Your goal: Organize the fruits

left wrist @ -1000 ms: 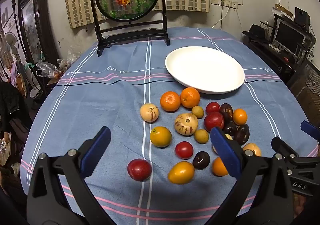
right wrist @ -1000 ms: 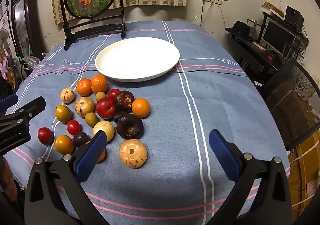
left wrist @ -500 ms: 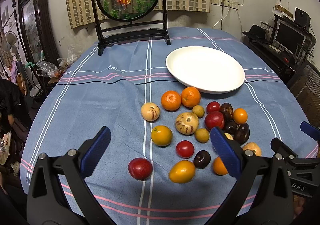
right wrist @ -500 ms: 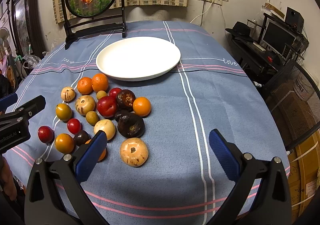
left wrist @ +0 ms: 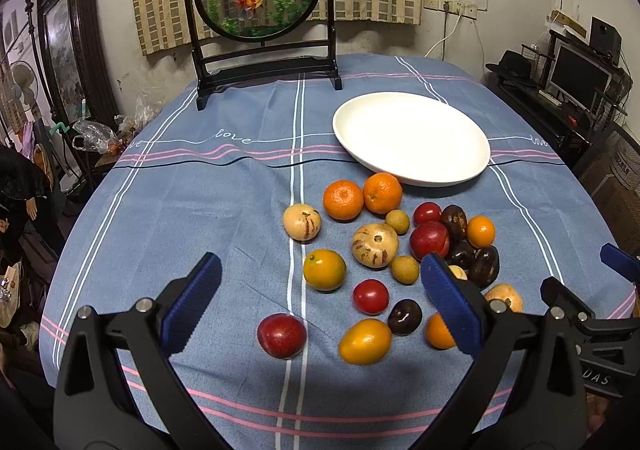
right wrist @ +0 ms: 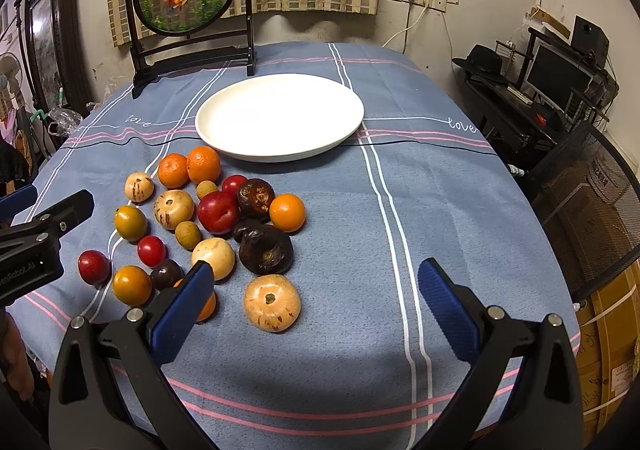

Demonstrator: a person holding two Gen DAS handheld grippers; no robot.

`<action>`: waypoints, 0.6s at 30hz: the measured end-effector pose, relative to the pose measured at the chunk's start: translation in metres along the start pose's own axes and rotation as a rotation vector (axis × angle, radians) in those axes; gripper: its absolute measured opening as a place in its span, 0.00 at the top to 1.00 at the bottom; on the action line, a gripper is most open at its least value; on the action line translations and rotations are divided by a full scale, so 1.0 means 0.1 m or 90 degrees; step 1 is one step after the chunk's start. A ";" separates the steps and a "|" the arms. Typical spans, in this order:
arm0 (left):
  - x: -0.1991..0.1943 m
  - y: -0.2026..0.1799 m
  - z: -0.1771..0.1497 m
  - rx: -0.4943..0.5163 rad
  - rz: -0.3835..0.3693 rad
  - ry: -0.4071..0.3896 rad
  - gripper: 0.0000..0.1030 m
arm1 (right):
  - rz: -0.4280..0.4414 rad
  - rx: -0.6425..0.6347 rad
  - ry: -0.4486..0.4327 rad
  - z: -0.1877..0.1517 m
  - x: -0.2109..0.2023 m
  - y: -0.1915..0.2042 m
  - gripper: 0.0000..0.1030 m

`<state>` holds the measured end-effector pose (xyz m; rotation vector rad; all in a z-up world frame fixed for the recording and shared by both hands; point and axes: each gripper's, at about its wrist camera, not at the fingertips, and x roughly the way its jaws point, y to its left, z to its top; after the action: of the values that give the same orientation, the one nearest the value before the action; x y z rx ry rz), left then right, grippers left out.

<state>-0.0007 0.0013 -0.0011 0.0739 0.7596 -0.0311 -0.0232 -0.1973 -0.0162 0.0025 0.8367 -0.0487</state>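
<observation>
Several fruits lie loose on the blue tablecloth: two tangerines (left wrist: pixel 343 199), red plums (left wrist: pixel 281 335), a cherry tomato (left wrist: pixel 370 296), striped pale melons (right wrist: pixel 272 302) and dark mangosteens (right wrist: pixel 265 250). Beyond them stands an empty white plate (left wrist: pixel 412 137), also in the right wrist view (right wrist: pixel 280 117). My left gripper (left wrist: pixel 320 302) hovers open above the near fruits, holding nothing. My right gripper (right wrist: pixel 316 298) is open over the pale melon at the cluster's right side, empty too. The right gripper's body (left wrist: pixel 592 334) shows at the left view's right edge.
A round fish screen on a black stand (left wrist: pixel 260 5) stands at the table's far end. A desk with a monitor (right wrist: pixel 560 77) and a mesh chair (right wrist: pixel 588 201) are to the right. Bags (left wrist: pixel 92 133) lie by the left wall.
Both views shifted very slightly; the fruits and plate have not moved, and both grippers stay open.
</observation>
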 end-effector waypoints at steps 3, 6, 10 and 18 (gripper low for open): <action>0.00 0.00 0.00 0.000 0.000 0.000 0.02 | 0.000 -0.002 0.000 0.00 0.00 0.01 0.01; 0.00 0.00 0.00 -0.001 0.000 0.000 0.02 | 0.000 -0.001 0.000 0.00 0.00 0.01 0.01; 0.00 0.00 0.00 -0.001 -0.001 0.000 0.02 | 0.001 -0.002 0.000 0.00 0.00 0.01 0.01; 0.00 0.01 0.00 -0.002 -0.001 0.000 0.02 | 0.002 -0.005 0.000 -0.01 0.00 0.03 0.01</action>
<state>-0.0007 0.0022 -0.0010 0.0705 0.7596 -0.0321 -0.0236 -0.1941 -0.0165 -0.0035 0.8371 -0.0419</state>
